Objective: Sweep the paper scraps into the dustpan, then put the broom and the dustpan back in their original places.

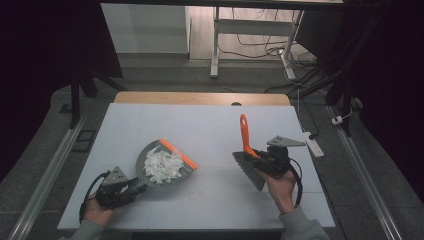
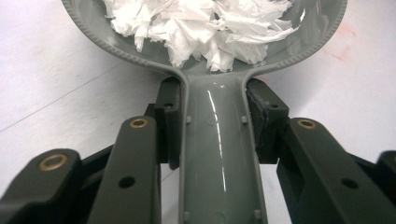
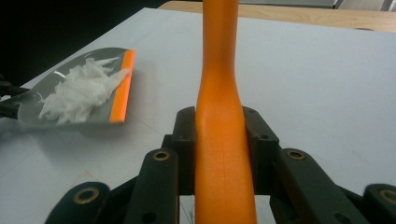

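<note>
A: Where did things stand?

B: The left gripper [image 1: 131, 190] pinched the handle of the grey dustpan [image 1: 165, 163], near-left on the table [image 1: 210, 125], paper scraps [image 1: 162, 165] heaped inside. The right gripper [image 1: 257, 156] clamped the orange brush [image 1: 247, 150], well apart to the right.

A: The risk?

B: Tilting the pan would likely have spilled the loose scraps over its orange lip [image 1: 178, 153].

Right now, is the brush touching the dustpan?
Apart. The high view shows bare table between the brush, held by the right gripper, and the dustpan, held by the left gripper.
</note>
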{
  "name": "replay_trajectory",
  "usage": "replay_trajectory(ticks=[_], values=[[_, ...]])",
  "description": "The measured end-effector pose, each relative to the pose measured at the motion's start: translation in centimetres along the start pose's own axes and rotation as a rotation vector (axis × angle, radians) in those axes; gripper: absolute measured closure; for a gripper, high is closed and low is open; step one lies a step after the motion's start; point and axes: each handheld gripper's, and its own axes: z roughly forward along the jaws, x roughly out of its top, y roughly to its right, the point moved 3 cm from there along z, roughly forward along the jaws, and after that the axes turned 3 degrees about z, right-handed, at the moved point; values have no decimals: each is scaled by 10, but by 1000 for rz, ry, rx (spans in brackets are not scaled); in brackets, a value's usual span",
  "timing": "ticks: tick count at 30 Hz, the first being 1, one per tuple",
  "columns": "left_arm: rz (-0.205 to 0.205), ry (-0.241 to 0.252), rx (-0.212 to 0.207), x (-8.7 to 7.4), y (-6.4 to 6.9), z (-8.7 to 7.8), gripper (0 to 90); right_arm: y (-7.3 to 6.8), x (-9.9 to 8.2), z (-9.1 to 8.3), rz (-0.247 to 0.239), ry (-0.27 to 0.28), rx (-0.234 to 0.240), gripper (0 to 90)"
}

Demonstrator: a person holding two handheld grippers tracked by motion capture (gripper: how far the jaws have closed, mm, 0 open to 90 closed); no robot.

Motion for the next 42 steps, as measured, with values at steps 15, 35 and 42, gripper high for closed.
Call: replay_trajectory(ticks=[15, 35, 42], values=[[-139, 7, 139, -3, -11, -8, 618, 11, -13, -13, 67, -2, 20, 704], [-272, -31, 261, -7, -21, 0, 617, 41, -34, 17, 249, -87, 31, 703], [-302, -30, 258, -8, -24, 3, 617, 48, -37, 17, 278, -84, 12, 702]])
